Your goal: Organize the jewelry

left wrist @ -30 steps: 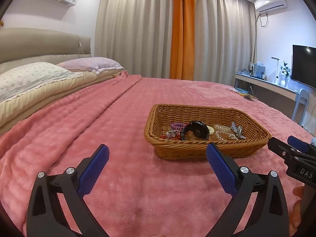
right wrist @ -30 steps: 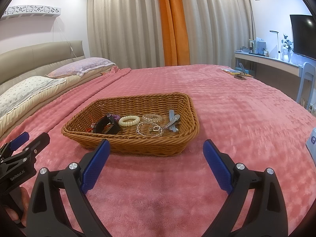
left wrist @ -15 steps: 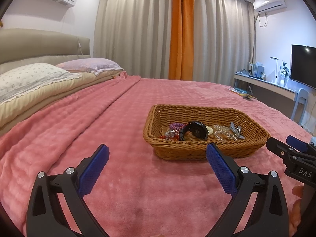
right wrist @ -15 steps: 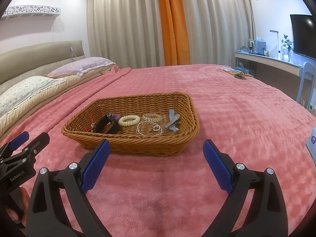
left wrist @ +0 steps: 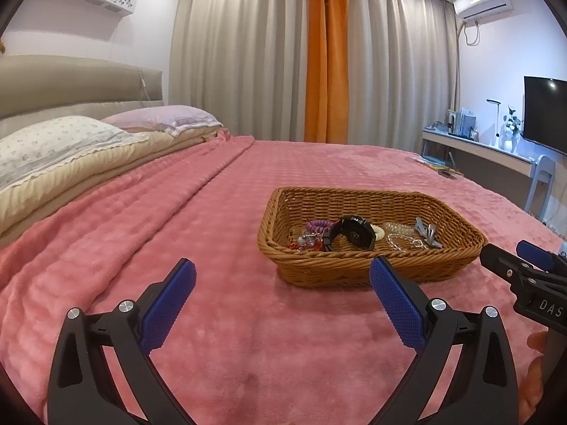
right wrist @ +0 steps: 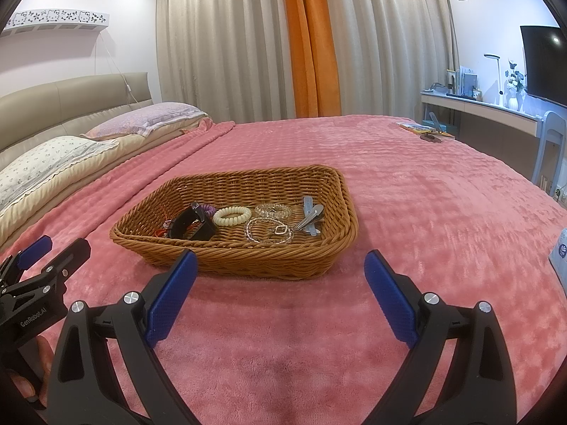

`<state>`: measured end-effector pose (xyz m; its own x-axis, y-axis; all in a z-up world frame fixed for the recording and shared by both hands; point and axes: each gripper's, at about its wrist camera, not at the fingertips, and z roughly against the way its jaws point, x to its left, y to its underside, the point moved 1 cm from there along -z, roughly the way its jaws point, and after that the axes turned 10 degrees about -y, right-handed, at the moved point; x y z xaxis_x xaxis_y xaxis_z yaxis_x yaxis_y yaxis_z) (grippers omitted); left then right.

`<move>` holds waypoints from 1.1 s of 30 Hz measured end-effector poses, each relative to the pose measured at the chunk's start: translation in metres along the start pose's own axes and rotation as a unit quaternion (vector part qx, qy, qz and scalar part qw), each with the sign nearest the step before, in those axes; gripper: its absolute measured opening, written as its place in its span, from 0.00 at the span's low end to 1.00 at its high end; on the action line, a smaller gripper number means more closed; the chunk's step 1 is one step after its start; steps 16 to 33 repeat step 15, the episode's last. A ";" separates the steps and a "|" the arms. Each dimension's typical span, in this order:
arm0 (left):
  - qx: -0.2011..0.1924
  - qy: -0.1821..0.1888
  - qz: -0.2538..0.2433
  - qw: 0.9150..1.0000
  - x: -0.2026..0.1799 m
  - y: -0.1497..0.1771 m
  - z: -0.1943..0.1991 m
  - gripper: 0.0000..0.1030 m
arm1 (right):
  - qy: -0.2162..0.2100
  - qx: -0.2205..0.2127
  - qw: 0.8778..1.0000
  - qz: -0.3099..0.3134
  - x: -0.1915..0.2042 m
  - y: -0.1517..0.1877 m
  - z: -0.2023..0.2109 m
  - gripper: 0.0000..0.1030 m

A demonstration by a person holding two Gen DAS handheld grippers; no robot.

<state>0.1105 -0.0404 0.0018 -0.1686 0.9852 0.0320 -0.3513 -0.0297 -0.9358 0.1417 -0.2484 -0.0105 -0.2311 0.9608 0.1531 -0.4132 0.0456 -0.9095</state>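
From the left wrist, the left gripper (left wrist: 281, 279) hovered over the pink blanket (left wrist: 149, 233) of the bed, its blue fingers (left wrist: 397, 304) spread wide and empty. The wicker basket (left wrist: 354, 276) sat ahead and to the right, holding the jewelry in a loose heap. The black watch (left wrist: 354, 235) stood half on edge: probably the heaviest and stiffest piece, best gripped across its strap. The right gripper (left wrist: 517, 265) showed at the right edge, near the basket.

From the right wrist, the right gripper (right wrist: 280, 283) was likewise wide apart and empty, just short of the basket's near rim. The cream coil hair tie (right wrist: 231, 215) looked soft and springy, easy to pinch across its ring. The clear bead bracelet (right wrist: 269, 231) was likely light, slippery and limp; the hair clips (right wrist: 309, 220) thin and flat, needing an edge grip.
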 end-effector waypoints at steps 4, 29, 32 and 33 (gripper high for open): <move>-0.007 0.003 -0.001 1.000 0.000 0.000 0.002 0.92 | 0.000 0.000 1.000 0.000 0.000 0.000 0.000 0.88; -0.001 0.004 -0.004 1.000 0.001 -0.002 0.001 0.93 | 0.000 0.000 1.000 0.000 0.000 0.000 0.000 0.88; -0.001 0.004 -0.004 1.000 0.001 -0.002 0.001 0.93 | 0.000 0.000 1.000 0.000 0.000 0.000 0.000 0.88; -0.001 0.004 -0.004 1.000 0.001 -0.002 0.001 0.93 | 0.000 0.000 1.000 0.000 0.000 0.000 0.000 0.88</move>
